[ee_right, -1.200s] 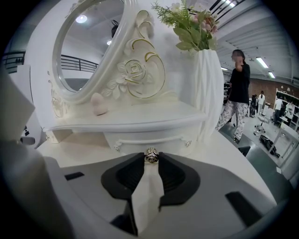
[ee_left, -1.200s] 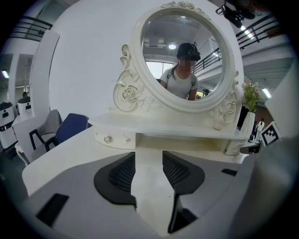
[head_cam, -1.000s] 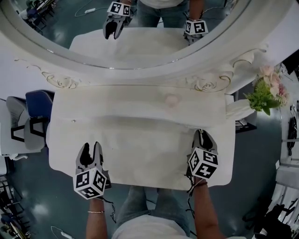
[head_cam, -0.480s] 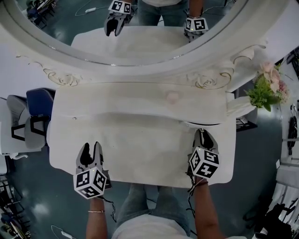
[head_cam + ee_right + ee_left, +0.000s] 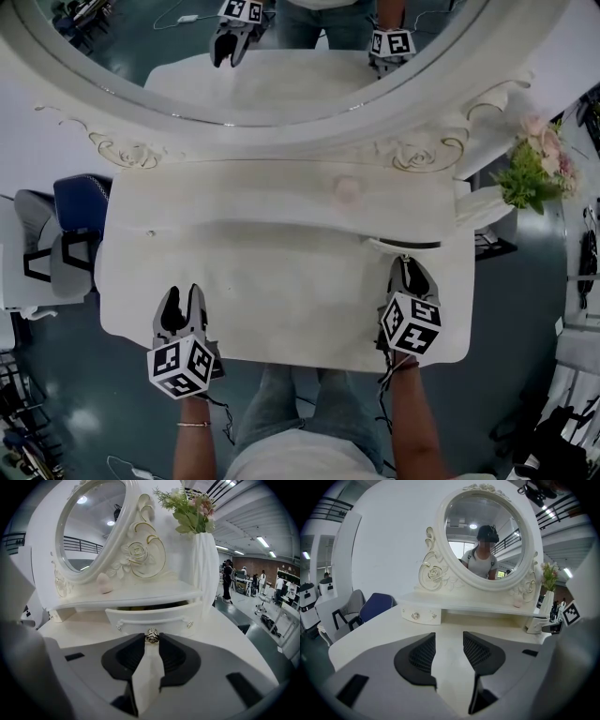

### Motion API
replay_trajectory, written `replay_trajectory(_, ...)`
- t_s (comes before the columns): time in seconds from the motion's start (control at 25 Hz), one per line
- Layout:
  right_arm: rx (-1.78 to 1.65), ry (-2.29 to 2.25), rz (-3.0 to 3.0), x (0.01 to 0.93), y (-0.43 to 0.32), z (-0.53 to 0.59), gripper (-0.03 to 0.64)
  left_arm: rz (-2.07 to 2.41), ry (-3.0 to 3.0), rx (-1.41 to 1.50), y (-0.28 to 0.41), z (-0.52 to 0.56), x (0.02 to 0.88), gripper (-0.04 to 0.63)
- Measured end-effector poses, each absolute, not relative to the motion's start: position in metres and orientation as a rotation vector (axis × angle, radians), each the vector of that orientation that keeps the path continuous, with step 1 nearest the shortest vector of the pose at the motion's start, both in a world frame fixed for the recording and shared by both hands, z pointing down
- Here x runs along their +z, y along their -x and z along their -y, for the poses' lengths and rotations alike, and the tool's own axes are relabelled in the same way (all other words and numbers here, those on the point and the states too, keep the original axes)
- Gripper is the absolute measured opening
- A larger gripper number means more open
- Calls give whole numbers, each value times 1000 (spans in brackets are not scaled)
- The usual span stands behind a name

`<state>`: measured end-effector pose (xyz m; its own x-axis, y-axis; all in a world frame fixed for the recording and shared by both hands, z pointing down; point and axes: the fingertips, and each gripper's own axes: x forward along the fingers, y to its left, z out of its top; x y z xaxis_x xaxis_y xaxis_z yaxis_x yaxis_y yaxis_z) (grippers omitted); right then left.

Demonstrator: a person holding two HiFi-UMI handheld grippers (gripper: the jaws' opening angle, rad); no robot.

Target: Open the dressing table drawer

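Right gripper (image 5: 151, 644) pinches the small metal knob (image 5: 151, 636) at its jaw tips, so the right-hand drawer (image 5: 154, 617) under the shelf (image 5: 154, 592) sits part-way out; left gripper (image 5: 449, 645) hovers over the tabletop (image 5: 370, 630), jaws apart, empty, out of the way

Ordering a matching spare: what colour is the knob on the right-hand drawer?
The drawer knob is shiny silvery metal, clearest in the right gripper view.
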<state>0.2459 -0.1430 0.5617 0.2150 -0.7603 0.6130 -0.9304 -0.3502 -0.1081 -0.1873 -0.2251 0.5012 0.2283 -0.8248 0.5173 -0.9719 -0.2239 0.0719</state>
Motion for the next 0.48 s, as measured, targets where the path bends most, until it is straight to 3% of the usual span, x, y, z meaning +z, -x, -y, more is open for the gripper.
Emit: replay_trajectory(0.48, 845, -2220, 1590, 561, -245, 142, 101, 1666, -2124, 539, 193, 221, 500, 189)
